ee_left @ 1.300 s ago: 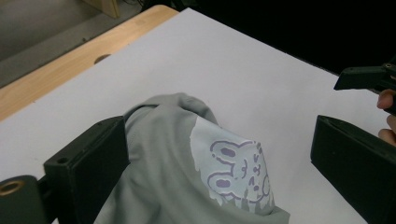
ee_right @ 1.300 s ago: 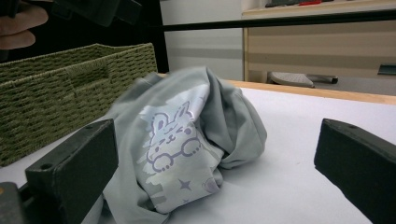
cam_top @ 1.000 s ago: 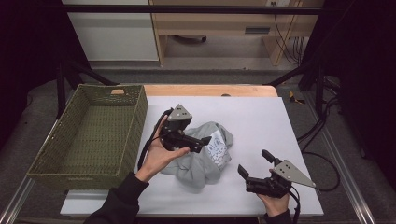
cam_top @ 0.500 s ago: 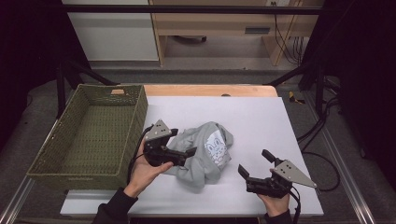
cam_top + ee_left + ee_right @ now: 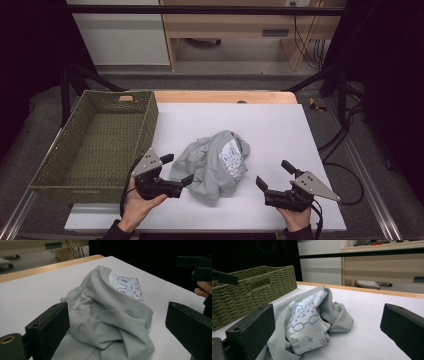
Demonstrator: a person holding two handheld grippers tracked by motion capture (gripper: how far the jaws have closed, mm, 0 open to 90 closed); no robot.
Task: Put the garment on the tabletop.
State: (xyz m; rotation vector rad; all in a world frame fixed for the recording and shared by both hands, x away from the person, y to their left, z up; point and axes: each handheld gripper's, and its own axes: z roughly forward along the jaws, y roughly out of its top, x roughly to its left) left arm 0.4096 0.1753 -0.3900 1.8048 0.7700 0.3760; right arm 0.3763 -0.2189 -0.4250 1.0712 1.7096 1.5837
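A crumpled grey garment (image 5: 216, 165) with a pale cartoon print lies in the middle of the white table (image 5: 280, 130). My left gripper (image 5: 178, 168) sits at the garment's left edge, open, with one jaw tip close to the cloth. In the left gripper view the garment (image 5: 105, 312) bulges between the wide jaws of that gripper (image 5: 116, 315). My right gripper (image 5: 273, 173) rests open to the right of the garment, apart from it. In the right gripper view the garment (image 5: 312, 315) lies ahead of the spread jaws of that gripper (image 5: 327, 322).
A green woven basket (image 5: 150, 120) stands empty along the table's left side, and its wall (image 5: 249, 290) rises at the left of the right gripper view. A wooden strip (image 5: 225, 96) runs along the table's far edge. The other hand's gripper (image 5: 197, 267) shows far right.
My left gripper has drawn back from over the garment toward the near left and now sits low beside it. The right gripper has stayed put.
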